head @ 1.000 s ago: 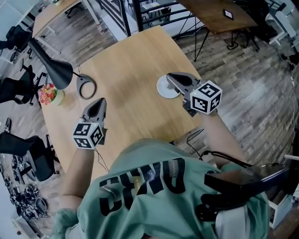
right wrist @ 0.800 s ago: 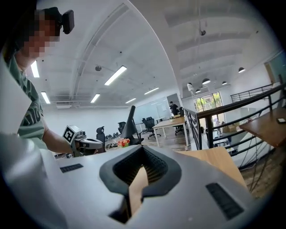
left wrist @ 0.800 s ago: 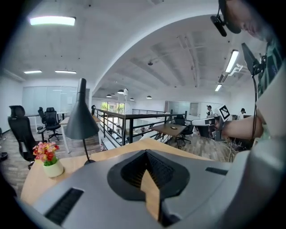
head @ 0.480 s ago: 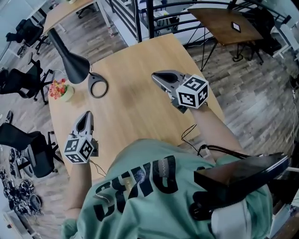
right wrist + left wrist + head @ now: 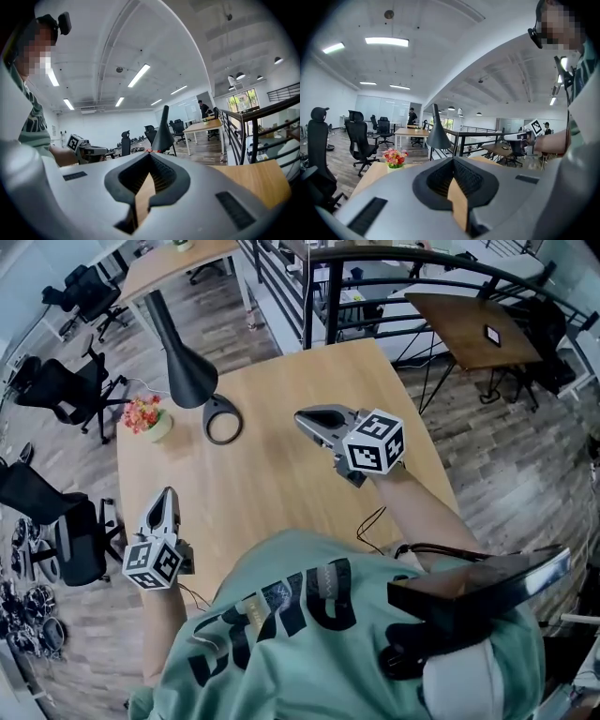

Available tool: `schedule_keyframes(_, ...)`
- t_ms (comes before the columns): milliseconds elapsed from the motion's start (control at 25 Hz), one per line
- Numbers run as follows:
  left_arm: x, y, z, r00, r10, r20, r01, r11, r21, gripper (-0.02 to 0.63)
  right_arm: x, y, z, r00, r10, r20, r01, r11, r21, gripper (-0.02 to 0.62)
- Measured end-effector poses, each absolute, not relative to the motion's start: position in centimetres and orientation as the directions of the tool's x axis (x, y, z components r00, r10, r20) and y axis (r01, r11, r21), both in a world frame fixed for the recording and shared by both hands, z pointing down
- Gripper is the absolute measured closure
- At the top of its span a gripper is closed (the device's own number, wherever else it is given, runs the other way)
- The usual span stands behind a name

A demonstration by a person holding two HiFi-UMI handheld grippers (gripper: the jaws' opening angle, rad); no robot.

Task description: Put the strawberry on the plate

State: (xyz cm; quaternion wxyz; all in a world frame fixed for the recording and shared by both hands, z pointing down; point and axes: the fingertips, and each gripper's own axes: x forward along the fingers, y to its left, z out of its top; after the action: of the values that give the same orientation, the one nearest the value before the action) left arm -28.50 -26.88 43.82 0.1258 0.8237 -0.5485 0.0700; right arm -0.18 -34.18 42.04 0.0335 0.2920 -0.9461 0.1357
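Neither a strawberry nor a plate shows in any view now. In the head view my left gripper point(image 5: 166, 492) hangs at the wooden table's point(image 5: 272, 474) left front edge, pointing away from me. Its jaws are shut with nothing between them, as the left gripper view point(image 5: 452, 160) confirms. My right gripper point(image 5: 303, 416) is held over the table's right half and points left. Its jaws meet at the tips point(image 5: 150, 155) and hold nothing. Each gripper view catches the other gripper far off: the right one point(image 5: 520, 137) and the left one point(image 5: 89, 150).
A black desk lamp point(image 5: 183, 357) with a ring-shaped base point(image 5: 223, 420) stands at the table's far left. Beside it is a small pot of pink flowers point(image 5: 147, 416). A black railing point(image 5: 394, 277) runs behind the table. Office chairs point(image 5: 56, 390) stand to the left, and another table point(image 5: 473, 329) to the right.
Both grippers have drawn back toward me and risen slightly, the left one out to the table's left edge. The white plate seen by the right gripper a second ago no longer shows.
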Motion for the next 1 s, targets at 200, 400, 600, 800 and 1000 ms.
schedule_keyframes(200, -29.7, -25.5, 43.5, 0.379, -0.897, 0.228, -0.924, -0.353, 0.147, 0.603, -2.0, -32.9, 42.7, -0.844, -0.512, 0.16, -0.537, 0.808, -0.244, 0.591)
schedule_keyframes(400, -29.1, -25.2, 43.8, 0.39, -0.894, 0.22, -0.918, -0.36, 0.165, 0.603, -1.5, -32.2, 42.7, -0.838, -0.52, 0.167, -0.546, 0.804, -0.236, 0.591)
schedule_keyframes(600, -28.4, -25.2, 43.9, 0.41, -0.885, 0.219, -0.91, -0.38, 0.167, 0.603, -1.0, -31.9, 42.5, -0.832, -0.529, 0.166, -0.555, 0.799, -0.232, 0.591)
schedule_keyframes(800, -27.7, -25.4, 43.8, 0.426, -0.878, 0.219, -0.903, -0.395, 0.171, 0.603, -0.3, -31.8, 42.2, -0.825, -0.541, 0.165, -0.566, 0.792, -0.23, 0.591)
schedule_keyframes(1000, -27.4, -25.2, 44.0, 0.434, -0.874, 0.219, -0.899, -0.402, 0.177, 0.603, 0.1, -31.6, 42.2, -0.822, -0.546, 0.162, -0.569, 0.79, -0.227, 0.59)
